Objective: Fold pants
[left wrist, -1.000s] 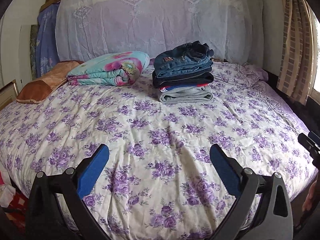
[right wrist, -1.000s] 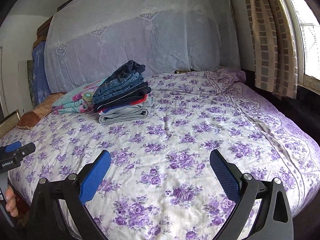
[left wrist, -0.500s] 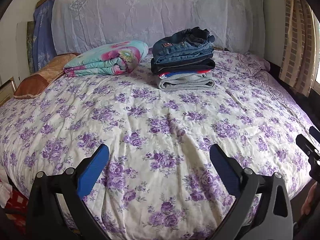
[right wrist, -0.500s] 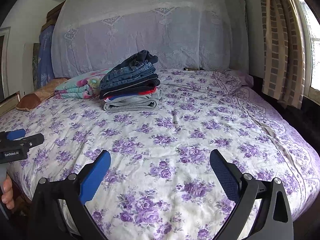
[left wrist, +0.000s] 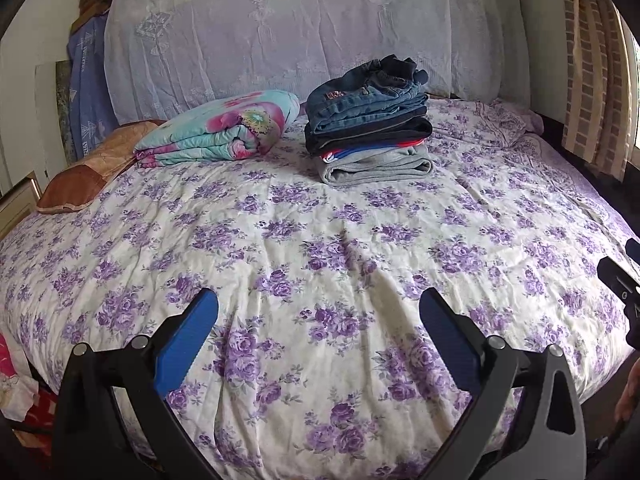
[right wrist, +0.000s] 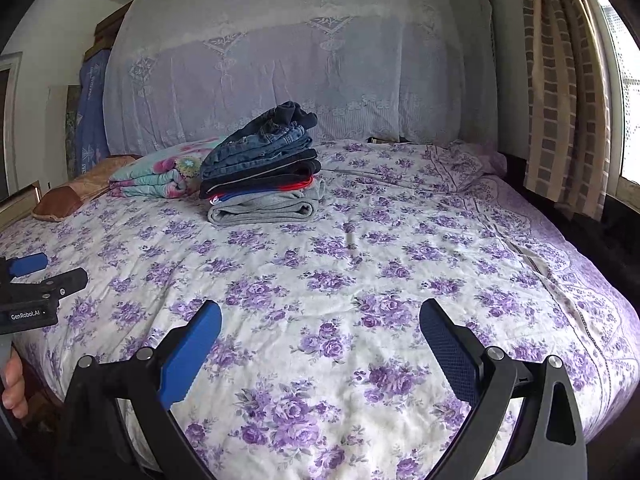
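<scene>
The left gripper [left wrist: 319, 320] hangs over the bed's [left wrist: 280, 248] near edge, jaws spread wide and holding nothing; the right gripper [right wrist: 320, 322] is likewise wide and empty, over the same edge; the stack of folded pants [left wrist: 370, 120] sits toward the far edge near the headboard [left wrist: 280, 32] — jeans on top, grey at the bottom; a folded floral blanket [left wrist: 224, 130] lies just beside it, possibly touching.
</scene>
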A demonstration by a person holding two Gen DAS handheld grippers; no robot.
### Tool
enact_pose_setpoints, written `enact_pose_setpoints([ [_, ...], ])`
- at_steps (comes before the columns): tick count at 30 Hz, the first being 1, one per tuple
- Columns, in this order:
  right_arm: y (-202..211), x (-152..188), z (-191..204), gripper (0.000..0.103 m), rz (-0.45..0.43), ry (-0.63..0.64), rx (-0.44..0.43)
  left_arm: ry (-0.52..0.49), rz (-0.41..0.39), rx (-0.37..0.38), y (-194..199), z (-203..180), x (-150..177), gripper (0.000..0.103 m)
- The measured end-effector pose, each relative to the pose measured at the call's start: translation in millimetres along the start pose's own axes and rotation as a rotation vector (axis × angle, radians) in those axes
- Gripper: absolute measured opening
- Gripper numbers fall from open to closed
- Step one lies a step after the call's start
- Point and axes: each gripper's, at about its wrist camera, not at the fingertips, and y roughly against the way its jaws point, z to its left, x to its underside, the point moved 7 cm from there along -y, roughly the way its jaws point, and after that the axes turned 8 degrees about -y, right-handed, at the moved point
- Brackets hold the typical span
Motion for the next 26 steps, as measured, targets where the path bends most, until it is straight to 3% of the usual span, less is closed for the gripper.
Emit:
enact_pose_setpoints([
  [26, -1.7, 2.9, -1.3, 0.1, 0.001, 0.007, 0.003, -0.01, 0.037, -0.047, -9.8, 2.2, 4.7, 0.098],
])
